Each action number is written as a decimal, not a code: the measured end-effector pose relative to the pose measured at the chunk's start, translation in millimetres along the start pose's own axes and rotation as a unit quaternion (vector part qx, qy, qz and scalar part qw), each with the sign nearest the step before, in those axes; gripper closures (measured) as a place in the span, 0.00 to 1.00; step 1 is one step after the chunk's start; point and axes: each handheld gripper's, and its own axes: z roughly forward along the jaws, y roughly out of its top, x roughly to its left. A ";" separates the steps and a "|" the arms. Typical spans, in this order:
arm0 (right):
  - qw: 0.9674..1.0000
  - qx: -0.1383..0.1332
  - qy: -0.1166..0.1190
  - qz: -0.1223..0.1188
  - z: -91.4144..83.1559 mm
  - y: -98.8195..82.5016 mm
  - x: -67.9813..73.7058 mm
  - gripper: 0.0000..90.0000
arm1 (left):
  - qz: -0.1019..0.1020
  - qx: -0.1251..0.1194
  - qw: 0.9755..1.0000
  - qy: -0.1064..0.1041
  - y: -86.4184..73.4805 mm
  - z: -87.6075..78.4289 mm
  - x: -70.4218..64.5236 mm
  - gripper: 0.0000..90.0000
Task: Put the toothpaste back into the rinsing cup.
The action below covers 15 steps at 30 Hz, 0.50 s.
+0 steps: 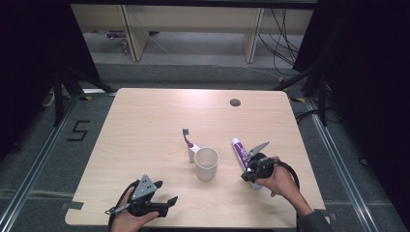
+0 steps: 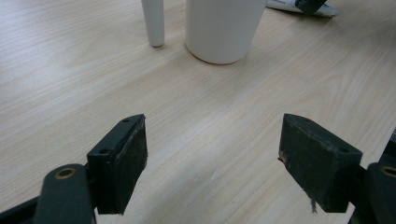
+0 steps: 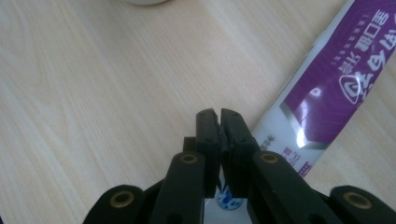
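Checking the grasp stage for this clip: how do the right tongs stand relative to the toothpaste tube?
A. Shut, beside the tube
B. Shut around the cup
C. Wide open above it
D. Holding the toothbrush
A: in the right gripper view the right tongs are pressed together, and the toothpaste tube lies on the table beside them.

The purple-and-white plastic toothpaste tube point(image 3: 327, 84) runs off the right gripper view's top right corner, and its lower end is hidden behind the closed black jaws. In the left gripper view the white plastic cup point(image 2: 223, 28) beside that tube loses its rim to the top edge. The white-handled toothbrush point(image 1: 188, 142) behind the cup has bristles too small to make out in the high view.
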 end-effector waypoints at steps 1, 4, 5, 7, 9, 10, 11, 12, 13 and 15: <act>1.000 0.007 0.001 0.005 -0.8 -1.1 1.2 0.96 | -0.001 -0.004 1.000 -0.001 0.1 0.7 0.2 0.26; 1.000 0.009 -0.005 -0.006 -1.8 -4.1 1.0 0.96 | -0.002 0.000 1.000 0.002 -0.3 0.1 -0.9 0.26; 1.000 0.013 -0.006 -0.003 -2.7 -5.2 0.7 0.96 | -0.002 -0.001 1.000 0.001 0.0 0.2 -1.0 0.26; 1.000 0.014 -0.007 0.009 -4.8 -9.4 -1.7 0.96 | -0.003 -0.004 1.000 -0.001 0.4 0.7 -0.5 0.26; 1.000 0.013 -0.011 0.006 -5.2 -12.3 -5.8 0.96 | 0.004 0.005 1.000 0.002 0.0 -0.6 -0.2 0.26; 1.000 0.017 -0.015 0.011 -6.5 -14.4 -7.5 0.96 | 0.005 0.005 1.000 0.002 -0.1 -0.8 -0.2 0.26; 1.000 0.017 -0.018 0.016 -7.2 -16.7 -9.8 0.96 | 0.004 0.004 1.000 0.001 0.2 -0.7 -0.5 0.26; 0.999 0.017 -0.015 0.024 -8.2 -19.1 -11.6 0.96 | -0.002 -0.002 1.000 0.001 0.5 0.2 -1.7 0.26; 0.999 0.018 -0.021 0.025 -9.9 -21.3 -15.2 0.96 | 0.000 -0.003 1.000 -0.002 0.4 0.7 -1.6 0.26; 0.999 0.017 -0.026 0.037 -11.6 -25.4 -20.6 0.96 | -0.001 -0.002 1.000 -0.002 0.1 1.0 -2.8 0.26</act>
